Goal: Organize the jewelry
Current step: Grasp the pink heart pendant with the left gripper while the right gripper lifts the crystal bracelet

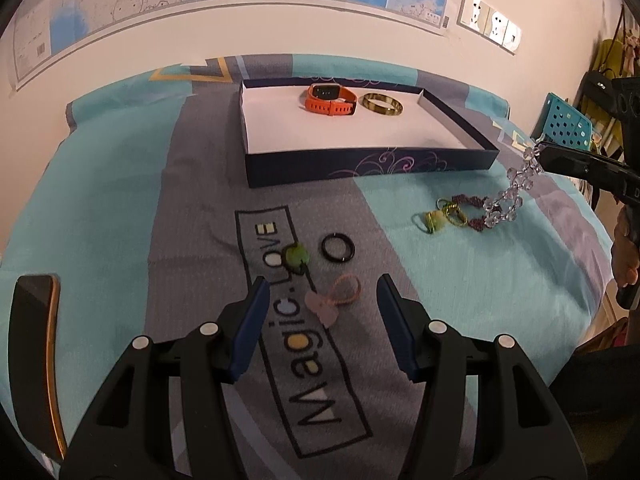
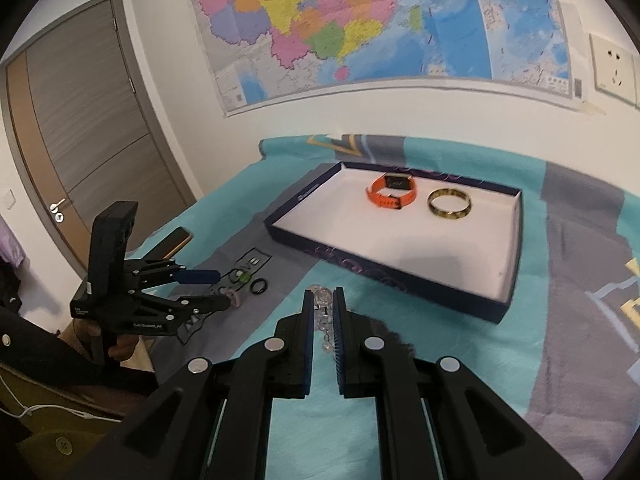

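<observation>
A dark blue box (image 1: 360,164) with a white floor holds an orange watch (image 1: 330,100) and a gold bangle (image 1: 383,104); the box (image 2: 372,270), watch (image 2: 392,192) and bangle (image 2: 449,203) also show in the right wrist view. My left gripper (image 1: 322,300) is open over a pink pendant (image 1: 324,306). A green ring (image 1: 296,256) and a black ring (image 1: 338,247) lie just beyond it. My right gripper (image 2: 323,300) is shut on a clear crystal bead bracelet (image 2: 322,298), which hangs lifted in the left wrist view (image 1: 508,196) above a dark red bracelet (image 1: 474,210) and green-gold rings (image 1: 440,216).
A teal and grey cloth (image 1: 460,280) printed "Magic Love" covers the table. A phone (image 1: 36,356) lies at the left edge. A map and wall sockets (image 1: 490,24) are on the wall behind. A door (image 2: 80,132) stands at the far left.
</observation>
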The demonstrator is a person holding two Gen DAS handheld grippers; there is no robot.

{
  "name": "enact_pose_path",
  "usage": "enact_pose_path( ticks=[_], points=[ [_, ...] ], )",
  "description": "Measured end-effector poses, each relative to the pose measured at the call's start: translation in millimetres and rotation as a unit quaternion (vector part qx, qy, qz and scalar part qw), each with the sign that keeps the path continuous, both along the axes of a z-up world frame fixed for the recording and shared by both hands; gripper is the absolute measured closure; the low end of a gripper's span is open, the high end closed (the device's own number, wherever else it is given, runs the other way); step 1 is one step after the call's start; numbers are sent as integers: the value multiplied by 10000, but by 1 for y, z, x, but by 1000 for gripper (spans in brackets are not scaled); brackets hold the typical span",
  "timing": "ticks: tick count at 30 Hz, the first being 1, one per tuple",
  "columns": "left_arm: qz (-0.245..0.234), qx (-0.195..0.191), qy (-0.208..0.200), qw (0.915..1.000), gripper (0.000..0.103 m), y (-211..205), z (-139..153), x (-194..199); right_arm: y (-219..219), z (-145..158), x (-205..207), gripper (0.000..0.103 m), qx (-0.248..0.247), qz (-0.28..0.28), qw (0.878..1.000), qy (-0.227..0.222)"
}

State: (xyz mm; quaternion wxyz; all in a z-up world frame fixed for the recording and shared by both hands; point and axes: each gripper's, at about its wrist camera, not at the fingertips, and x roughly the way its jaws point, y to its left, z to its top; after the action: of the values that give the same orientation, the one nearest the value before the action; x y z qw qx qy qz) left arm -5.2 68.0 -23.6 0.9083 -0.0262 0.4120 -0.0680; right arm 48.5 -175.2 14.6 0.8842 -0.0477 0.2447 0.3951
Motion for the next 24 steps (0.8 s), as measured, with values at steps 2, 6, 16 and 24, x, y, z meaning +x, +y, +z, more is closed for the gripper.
enact_pose_path(
  ticks=[2, 6, 16, 24],
  points=[
    [-10, -51, 57, 10000, 48, -1, -3, -2, 3, -5, 0, 95, 8, 65, 9999, 86],
    [-60, -39, 106, 9999, 48, -5, -8, -5, 7, -18, 0, 95, -47, 130, 9995, 283],
    [-5, 107, 97, 9999, 56, -10, -10, -1, 6, -43, 3, 95, -249, 14, 9981, 572],
    [-15, 252, 94, 9996, 74, -12, -10, -2, 13, -58, 8, 87, -638, -150, 9961, 597]
  ],
)
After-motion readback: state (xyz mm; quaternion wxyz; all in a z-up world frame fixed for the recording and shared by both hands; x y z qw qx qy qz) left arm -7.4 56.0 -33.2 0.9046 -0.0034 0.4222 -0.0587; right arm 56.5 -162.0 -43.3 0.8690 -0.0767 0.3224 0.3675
